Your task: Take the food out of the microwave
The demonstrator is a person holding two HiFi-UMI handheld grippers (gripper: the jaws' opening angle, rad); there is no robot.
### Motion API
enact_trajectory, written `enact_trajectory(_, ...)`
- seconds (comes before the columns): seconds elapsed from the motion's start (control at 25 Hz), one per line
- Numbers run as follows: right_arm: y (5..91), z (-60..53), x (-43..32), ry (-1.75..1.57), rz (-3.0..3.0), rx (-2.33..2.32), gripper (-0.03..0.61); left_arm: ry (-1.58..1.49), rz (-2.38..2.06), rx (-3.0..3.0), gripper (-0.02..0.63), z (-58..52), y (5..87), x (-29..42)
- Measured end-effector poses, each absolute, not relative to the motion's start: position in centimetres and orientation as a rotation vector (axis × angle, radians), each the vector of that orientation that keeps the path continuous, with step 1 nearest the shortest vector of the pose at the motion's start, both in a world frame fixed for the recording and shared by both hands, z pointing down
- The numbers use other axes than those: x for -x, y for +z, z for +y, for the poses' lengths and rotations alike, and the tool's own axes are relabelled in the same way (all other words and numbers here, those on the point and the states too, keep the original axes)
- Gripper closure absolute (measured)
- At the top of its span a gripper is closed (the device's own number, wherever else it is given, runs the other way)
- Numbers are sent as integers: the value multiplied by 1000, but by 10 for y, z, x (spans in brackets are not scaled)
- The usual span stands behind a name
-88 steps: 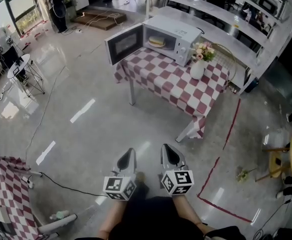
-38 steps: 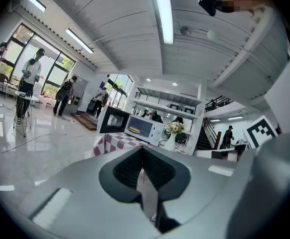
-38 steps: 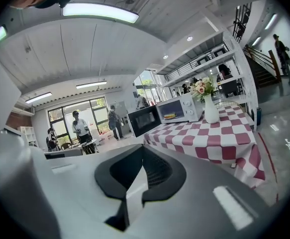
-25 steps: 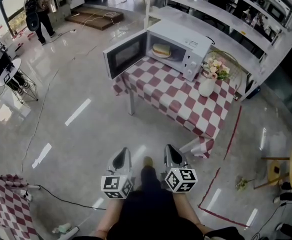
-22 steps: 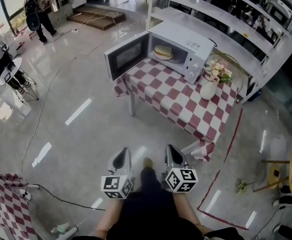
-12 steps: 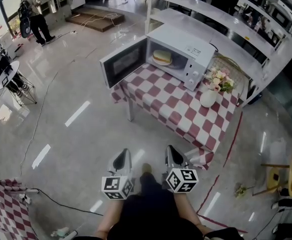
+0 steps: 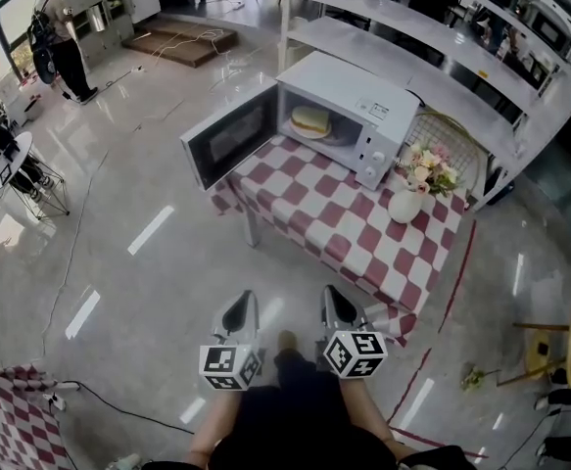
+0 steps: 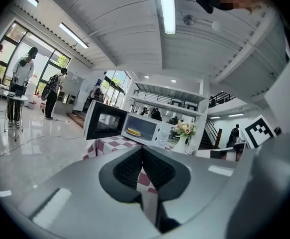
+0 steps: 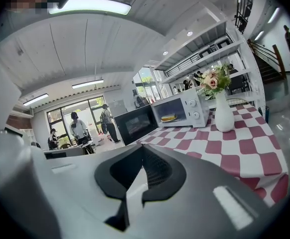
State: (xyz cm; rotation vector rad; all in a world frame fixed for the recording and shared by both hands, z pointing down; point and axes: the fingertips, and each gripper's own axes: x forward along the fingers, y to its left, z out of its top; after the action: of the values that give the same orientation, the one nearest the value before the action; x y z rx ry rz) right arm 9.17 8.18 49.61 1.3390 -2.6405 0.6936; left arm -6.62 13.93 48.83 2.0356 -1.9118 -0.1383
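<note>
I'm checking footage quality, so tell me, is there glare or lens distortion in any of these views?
Head view: white light streaks glare on the glossy floor. Left gripper view: fisheye, dark corners, ceiling lamp blown out. Right gripper view: same curvature; the microwave looks sharp.

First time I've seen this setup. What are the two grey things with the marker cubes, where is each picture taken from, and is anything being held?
There is no robot here. A person holds a hand tool in each hand, the left gripper and the right gripper; the marker cubes are part of them. One picture comes from a camera on the person's head, looking steeply down. The other two come from cameras riding on each gripper, looking along its jaws. Both pairs of jaws are together and hold nothing. Ahead stands a table with a checked cloth. On it is a white microwave with its door open, the food on a plate inside, and a vase of flowers beside it.
</note>
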Motion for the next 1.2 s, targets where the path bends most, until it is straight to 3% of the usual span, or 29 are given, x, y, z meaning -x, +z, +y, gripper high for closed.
enact_trajectory(1.2,508,-74,-74,686,-2681,-1269,578,-116,-1979,-2019,604,-3,493,80)
